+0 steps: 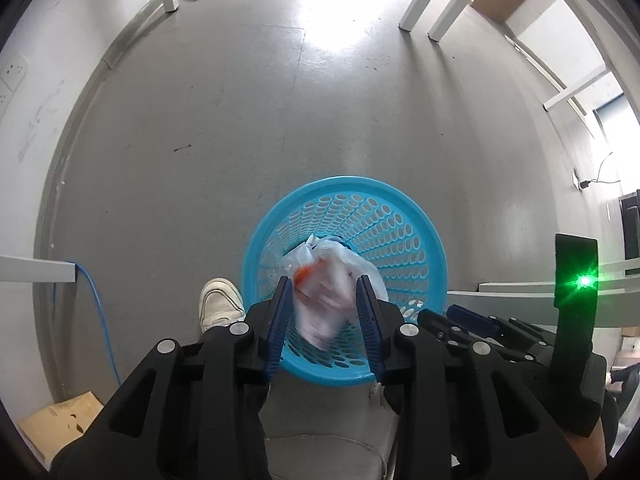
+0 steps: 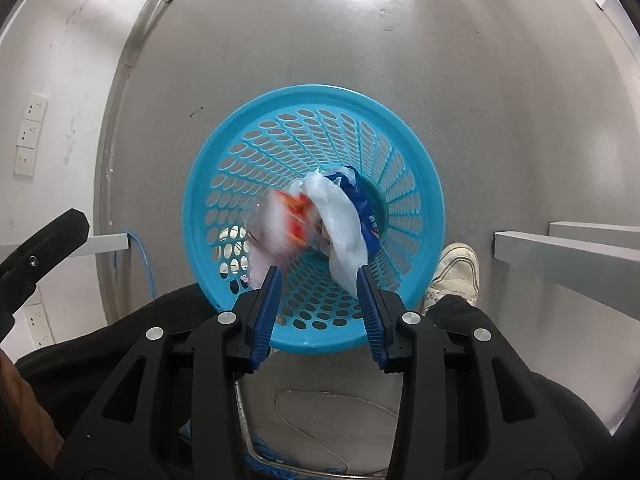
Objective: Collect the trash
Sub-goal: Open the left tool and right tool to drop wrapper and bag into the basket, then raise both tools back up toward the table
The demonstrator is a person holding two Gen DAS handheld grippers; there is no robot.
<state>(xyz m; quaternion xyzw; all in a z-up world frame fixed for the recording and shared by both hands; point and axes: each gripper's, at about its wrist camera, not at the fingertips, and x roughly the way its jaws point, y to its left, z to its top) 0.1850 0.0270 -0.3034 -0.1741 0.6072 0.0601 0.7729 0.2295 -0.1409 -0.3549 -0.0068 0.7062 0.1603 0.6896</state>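
Observation:
A blue perforated waste basket [image 1: 400, 208] stands on the grey floor and also shows in the right wrist view [image 2: 248, 140]. A white and orange wrapper [image 1: 324, 304] is motion-blurred between the open fingers of my left gripper [image 1: 325, 286], above the basket mouth; it does not look gripped. It shows blurred in the right wrist view [image 2: 288, 220]. Inside the basket lie a clear plastic bag [image 2: 340, 216] and a blue packet [image 2: 362, 204]. My right gripper [image 2: 319, 276] is open and empty above the basket's near rim.
The person's white shoes [image 1: 218, 302] [image 2: 456, 272] stand beside the basket. A blue cable [image 1: 100, 312] runs down the left wall. White table legs [image 1: 420, 0] stand far off. A cardboard box [image 1: 64, 420] lies at lower left. A white shelf edge [image 2: 560, 244] is at right.

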